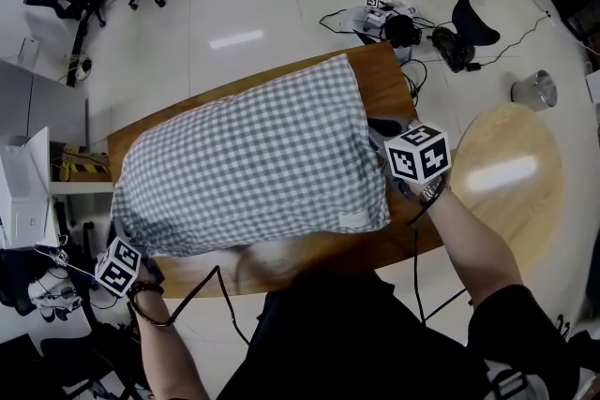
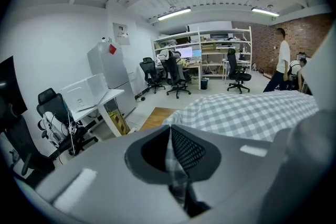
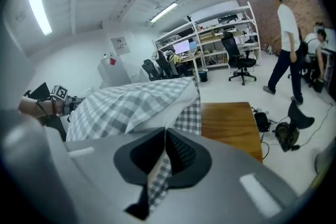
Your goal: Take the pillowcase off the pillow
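- Wooden table (image 1: 309, 259) right under me. The gingham pillowcase (image 1: 253, 164) lies across it, covering most of the top and not yet off.
- left gripper (image 2: 170, 134): at the near-left corner, jaws clamped tight on a fold of the gingham.
- right gripper (image 3: 165, 136): at the right end, jaws pinched on the hem by the opening. The white pillow (image 3: 152, 119) shows just under the lifted flap.
- Step as I read it: start the strip from the open end.
- To do it well, the right should hold cloth only, no filling. I'd peel the hem back towards the left, low and slow, with the left as anchor.
- Can't tell if the left pinch caught filling too. If not, the pillow may slide.
- Risk: dragging the lot off the far edge onto the floor gear (image 1: 394, 22).
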Motion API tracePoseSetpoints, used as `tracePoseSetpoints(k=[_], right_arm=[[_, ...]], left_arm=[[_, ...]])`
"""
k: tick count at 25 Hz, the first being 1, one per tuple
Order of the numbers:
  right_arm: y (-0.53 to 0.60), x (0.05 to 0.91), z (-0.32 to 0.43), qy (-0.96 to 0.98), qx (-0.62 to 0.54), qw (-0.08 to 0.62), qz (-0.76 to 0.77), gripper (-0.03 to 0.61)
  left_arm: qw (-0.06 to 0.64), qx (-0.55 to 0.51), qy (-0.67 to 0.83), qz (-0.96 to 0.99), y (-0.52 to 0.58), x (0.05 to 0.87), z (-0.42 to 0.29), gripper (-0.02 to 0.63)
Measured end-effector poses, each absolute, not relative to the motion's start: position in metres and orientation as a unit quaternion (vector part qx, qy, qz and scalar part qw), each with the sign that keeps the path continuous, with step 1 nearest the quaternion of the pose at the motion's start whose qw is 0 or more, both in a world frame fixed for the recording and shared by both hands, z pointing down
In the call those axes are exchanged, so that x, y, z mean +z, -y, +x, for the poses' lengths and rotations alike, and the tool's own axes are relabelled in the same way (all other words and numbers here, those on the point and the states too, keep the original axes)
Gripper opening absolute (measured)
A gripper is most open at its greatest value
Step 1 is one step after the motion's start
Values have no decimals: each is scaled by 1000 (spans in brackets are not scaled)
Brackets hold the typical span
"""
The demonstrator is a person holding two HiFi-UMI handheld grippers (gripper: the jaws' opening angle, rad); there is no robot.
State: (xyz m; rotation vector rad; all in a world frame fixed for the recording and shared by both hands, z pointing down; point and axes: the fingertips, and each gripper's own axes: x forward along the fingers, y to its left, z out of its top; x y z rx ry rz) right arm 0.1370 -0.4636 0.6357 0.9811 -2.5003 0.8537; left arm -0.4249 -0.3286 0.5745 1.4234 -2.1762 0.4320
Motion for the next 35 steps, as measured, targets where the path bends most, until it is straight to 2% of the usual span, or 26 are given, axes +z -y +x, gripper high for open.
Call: tracePoseSetpoints(k=[5, 11, 19, 35], right_arm=[[440, 618, 135, 870, 242, 188, 387, 9], [412, 612, 176, 851, 221, 200, 432, 8], [386, 577, 137, 833, 189, 216, 473, 6], [371, 543, 164, 806, 188, 198, 526, 5]], left_arm=[[236, 141, 811, 517, 301, 558, -452, 5], [225, 127, 803, 537, 283, 568, -438, 5], [230, 93, 805, 539, 243, 545, -508, 5], [250, 14, 810, 530, 214, 536, -540, 5]])
